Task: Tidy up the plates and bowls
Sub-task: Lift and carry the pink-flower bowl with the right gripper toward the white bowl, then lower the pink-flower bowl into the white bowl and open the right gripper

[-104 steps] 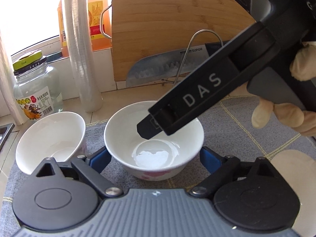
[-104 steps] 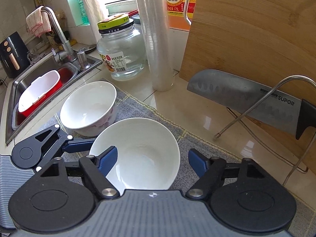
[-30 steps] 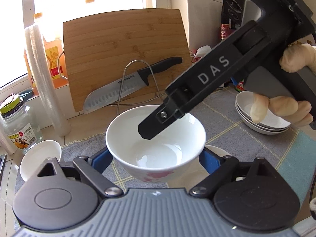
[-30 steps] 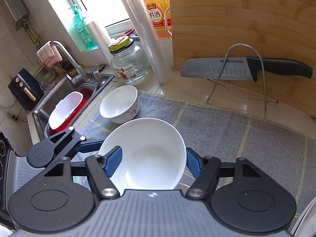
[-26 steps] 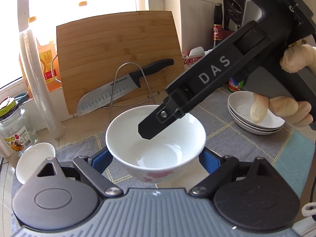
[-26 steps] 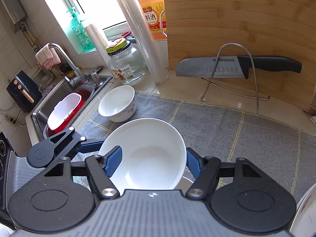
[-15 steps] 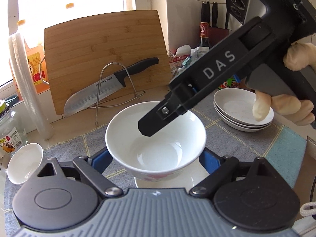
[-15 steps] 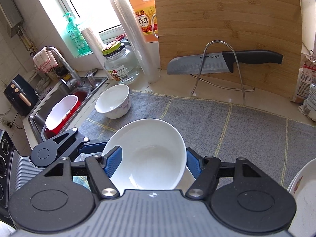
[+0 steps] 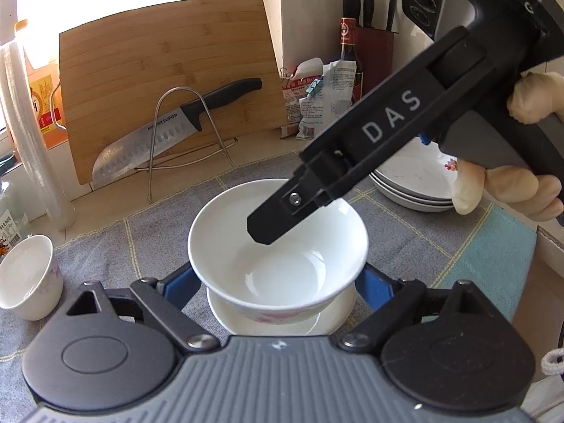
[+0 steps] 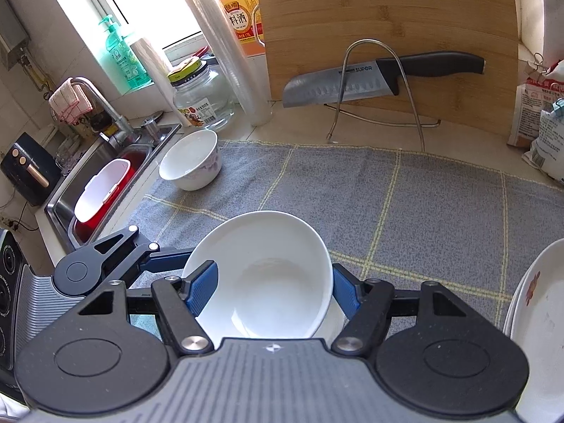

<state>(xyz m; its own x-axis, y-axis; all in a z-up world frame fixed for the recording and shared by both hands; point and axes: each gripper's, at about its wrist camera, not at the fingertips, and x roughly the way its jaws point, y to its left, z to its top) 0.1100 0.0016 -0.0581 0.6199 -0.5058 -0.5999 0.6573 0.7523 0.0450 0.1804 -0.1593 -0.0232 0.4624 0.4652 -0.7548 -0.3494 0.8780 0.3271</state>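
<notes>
A grey mat (image 10: 405, 190) spreads ahead of both grippers, with a cutting board (image 9: 169, 70) and knife (image 9: 169, 130) standing beyond it. A plate stack (image 9: 412, 183) lies right of the jaws. Both grippers clamp one white bowl (image 9: 278, 246): the left gripper (image 9: 278, 282) grips its outer sides, and the right gripper (image 10: 268, 289) pinches its wall, one pad inside the rim. A saucer (image 9: 331, 320) shows just under the bowl. A second bowl (image 10: 190, 164) sits far left of the jaws.
</notes>
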